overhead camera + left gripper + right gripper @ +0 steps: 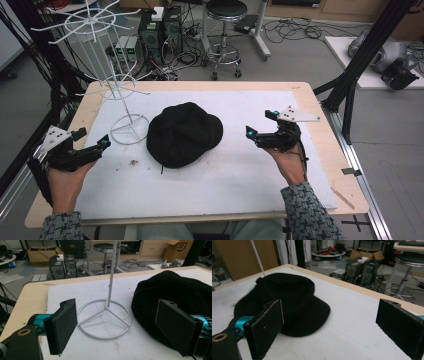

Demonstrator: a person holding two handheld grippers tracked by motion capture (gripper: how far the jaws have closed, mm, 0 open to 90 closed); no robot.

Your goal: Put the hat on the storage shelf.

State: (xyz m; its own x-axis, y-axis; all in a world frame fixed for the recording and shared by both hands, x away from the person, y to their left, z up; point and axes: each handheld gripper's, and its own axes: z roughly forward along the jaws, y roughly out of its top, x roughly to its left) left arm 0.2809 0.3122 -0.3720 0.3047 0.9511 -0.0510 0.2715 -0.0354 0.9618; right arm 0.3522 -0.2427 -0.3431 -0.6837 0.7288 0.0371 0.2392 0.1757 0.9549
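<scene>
A black cap [183, 134] lies flat in the middle of the white mat [235, 175]; it also shows as the cap [175, 292] and the cap [287, 297] in the gripper views. A white wire rack [107, 75] stands just left of it, its ring base [104, 319] on the mat. My left gripper [92, 140] is open at the mat's left edge, apart from the cap. My right gripper [261, 123] is open to the right of the cap, nothing between its pads [265, 327].
The wooden table [200, 86] carries the mat. Behind the far edge stand computer towers [160, 30], a stool [226, 30] and loose cables. A black frame post [365, 55] rises at the right. Small crumbs [133, 162] lie on the mat.
</scene>
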